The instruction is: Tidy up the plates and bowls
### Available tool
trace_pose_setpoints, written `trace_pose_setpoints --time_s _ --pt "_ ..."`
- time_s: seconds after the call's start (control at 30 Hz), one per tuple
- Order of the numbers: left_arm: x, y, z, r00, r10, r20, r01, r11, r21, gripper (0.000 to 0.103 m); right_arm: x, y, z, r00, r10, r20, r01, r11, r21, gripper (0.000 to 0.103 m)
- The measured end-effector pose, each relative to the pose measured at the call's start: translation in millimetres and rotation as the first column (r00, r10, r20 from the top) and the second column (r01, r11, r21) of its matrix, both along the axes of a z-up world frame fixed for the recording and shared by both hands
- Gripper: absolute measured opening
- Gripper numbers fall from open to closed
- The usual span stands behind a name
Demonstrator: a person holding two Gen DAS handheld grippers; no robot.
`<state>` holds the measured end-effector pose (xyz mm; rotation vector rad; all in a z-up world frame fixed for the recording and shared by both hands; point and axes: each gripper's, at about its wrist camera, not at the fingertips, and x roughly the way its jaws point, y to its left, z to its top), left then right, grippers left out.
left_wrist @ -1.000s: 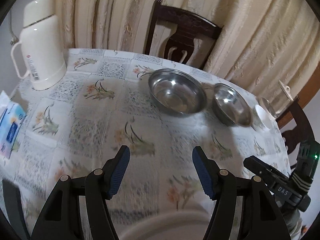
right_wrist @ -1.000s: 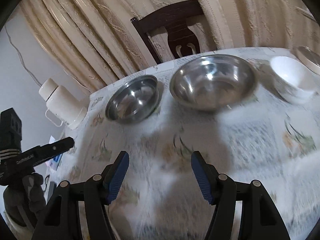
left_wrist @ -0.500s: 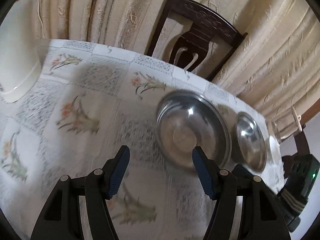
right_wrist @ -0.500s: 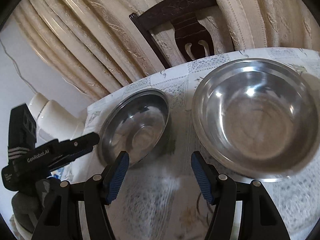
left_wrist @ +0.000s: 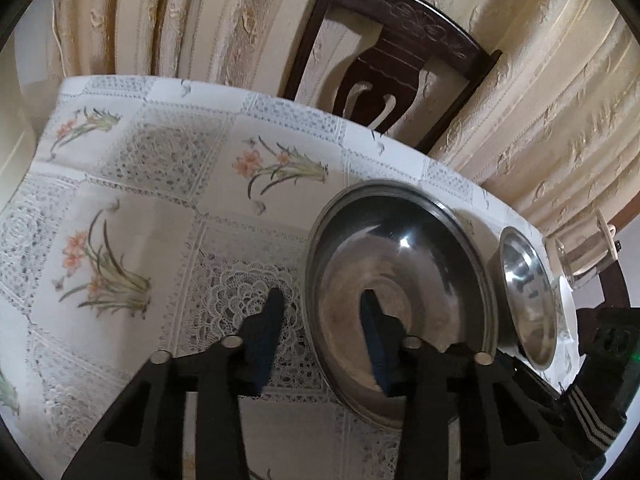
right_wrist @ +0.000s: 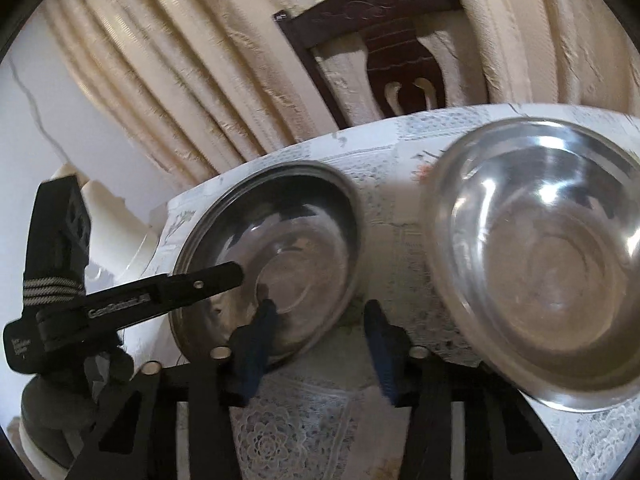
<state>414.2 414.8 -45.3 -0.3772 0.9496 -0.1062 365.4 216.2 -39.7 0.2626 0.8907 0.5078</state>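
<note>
So both tools are down at the same bowl, one on each side. Starting from the left: the left tool [left_wrist: 322, 316] has its blue-padded fingers spread, straddling the left rim of the big shiny stainless steel bowl [left_wrist: 400, 292]. One finger [left_wrist: 269, 324] sits outside over the lacy white flower-print tablecloth [left_wrist: 160, 168] on the desk, the other is inside the bowl over its bottom. Can't tell if either pad actually touches the metal, looks like there's a gap on both sides.

From the right wrist camera, that same steel bowl [right_wrist: 276, 248] sits left of centre, and the right tool [right_wrist: 318, 322] is also spread, straddling its near right rim: left finger [right_wrist: 260, 336] inside the bowl, right finger outside over the cloth. The black body of the left tool [right_wrist: 168, 292] pokes in over the bowl's left edge from that view.

Further right there's a second round stainless steel bowl [right_wrist: 548, 256], just beside the first one, rims close but apart, nothing gripping it. In the left camera it shows up edge-on [left_wrist: 528, 300] near the right end of the desk.

Behind the desk stands a dark carved wooden chair [left_wrist: 404, 56] against cream pleated curtains [left_wrist: 540, 100].
</note>
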Motion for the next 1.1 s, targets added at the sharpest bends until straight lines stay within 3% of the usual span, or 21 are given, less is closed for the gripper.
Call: trace_pose_setpoints --time_s 0.13,0.37,0.5,0.7,1.1 --pt "-4.1 -7.1 1.9 1.0 -0.014 0.007 0.014 1.0 0.022 0.03 -4.0 2.3 1.0 1.0 0.008 0.027 -0.007 1.0 -0.029 0.038" --pt "-15.7 -14.9 11.4 1.0 0.0 0.03 -0.002 0.998 0.067 0.03 -11.3 -4.4 13.5 0.998 0.012 0.063 -0.011 1.0 -0.001 0.037" --pt "-22.2 -22.2 24.7 0.999 0.001 0.053 -0.006 0.995 0.101 0.03 -19.2 -8.0 27.0 0.994 0.011 0.107 -0.011 1.0 0.0 0.037" --pt "-30.2 -36.1 50.5 0.995 -0.012 0.099 0.001 0.993 0.117 0.03 -21.2 -24.4 40.7 0.995 -0.018 0.102 0.016 1.0 0.022 0.037" --pt "-7.2 -125.5 62.5 0.986 -0.14 0.096 0.124 0.98 0.156 0.03 -18.0 -106.0 49.0 0.982 -0.167 0.082 0.167 0.986 0.009 0.037"
